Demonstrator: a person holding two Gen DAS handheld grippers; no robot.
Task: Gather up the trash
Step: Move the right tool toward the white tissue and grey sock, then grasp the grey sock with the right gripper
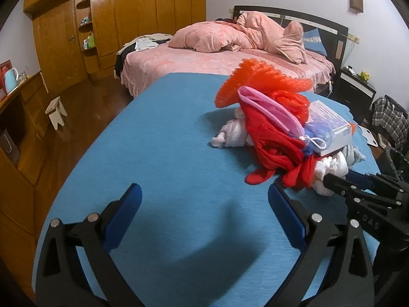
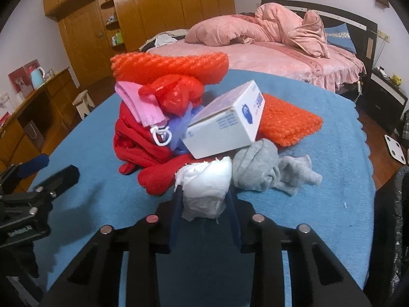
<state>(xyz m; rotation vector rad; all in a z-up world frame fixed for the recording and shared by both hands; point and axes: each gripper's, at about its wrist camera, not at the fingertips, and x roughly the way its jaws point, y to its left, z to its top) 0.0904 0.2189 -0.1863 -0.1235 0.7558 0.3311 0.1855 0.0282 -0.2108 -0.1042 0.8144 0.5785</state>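
While the right tool (image 2: 204,202) is clamped on the crumpled white tissue wad (image 2: 204,186), confirm that both pads bear on the body of the wad and not on a loose flap, since crumpled paper compresses and could slip or tear under a marginal hold. The wad sits at the near edge of the pile on the blue-covered surface (image 2: 332,179), touching the red cloth (image 2: 150,158) on one side and the rolled grey sock (image 2: 258,168) on the other, with the white carton (image 2: 225,125) leaning just above it. Lift the wad straight up and toward the near edge of the surface so that the carton, which rests tilted on the pile, is not dragged or toppled. A dark bin (image 2: 393,230) shows at the right edge of the view beyond the surface; it is judged to be the likely receptacle. The right tool points obliquely down at the pile from the near side, its jaws drawn in narrow on the wad. The left tool (image 1: 204,204) is angled down over bare cloth at the near edge of the surface, jaws wide apart with nothing between them, beside the pile and clear of it.
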